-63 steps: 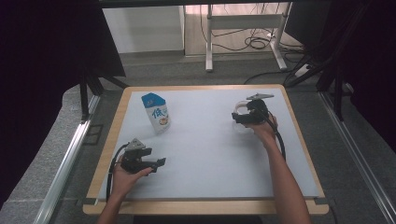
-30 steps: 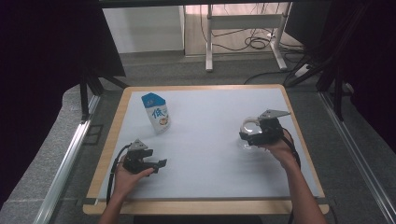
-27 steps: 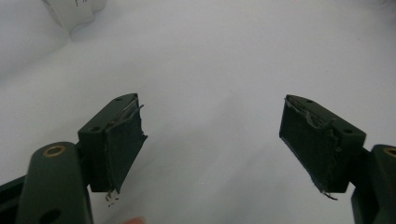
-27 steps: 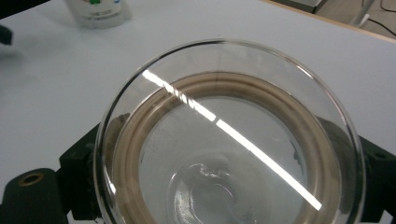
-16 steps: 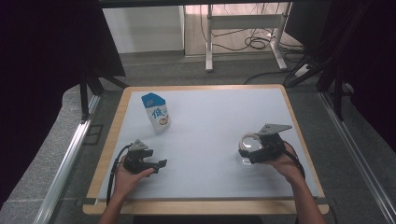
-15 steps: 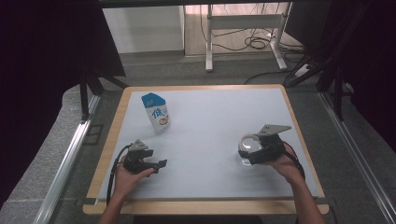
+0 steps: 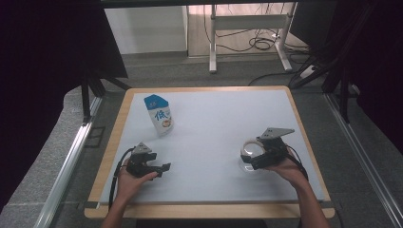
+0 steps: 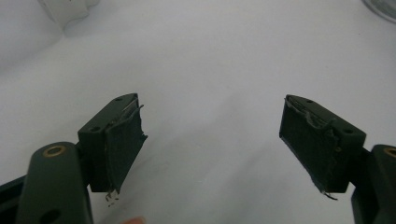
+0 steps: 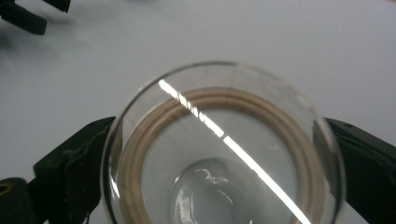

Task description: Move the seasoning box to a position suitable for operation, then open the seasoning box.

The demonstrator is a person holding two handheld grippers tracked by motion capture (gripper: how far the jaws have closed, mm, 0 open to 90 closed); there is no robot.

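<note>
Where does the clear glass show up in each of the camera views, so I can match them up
High view: the glass stands at the lower right of the table, between the right gripper jaws.
Right gripper view: the glass sits at centre, seen from above, a jaw on each side.
Left gripper view: a sliver of its rim at the top right corner.
Shared landmark: the white tabletop.

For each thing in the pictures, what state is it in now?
Clear glass cup with a tan ring: upright, empty, held between the jaws.
Blue-and-white milk carton: standing, top closed, untouched.
Right gripper: shut on the cup.
Left gripper: open, holding nothing.
</note>
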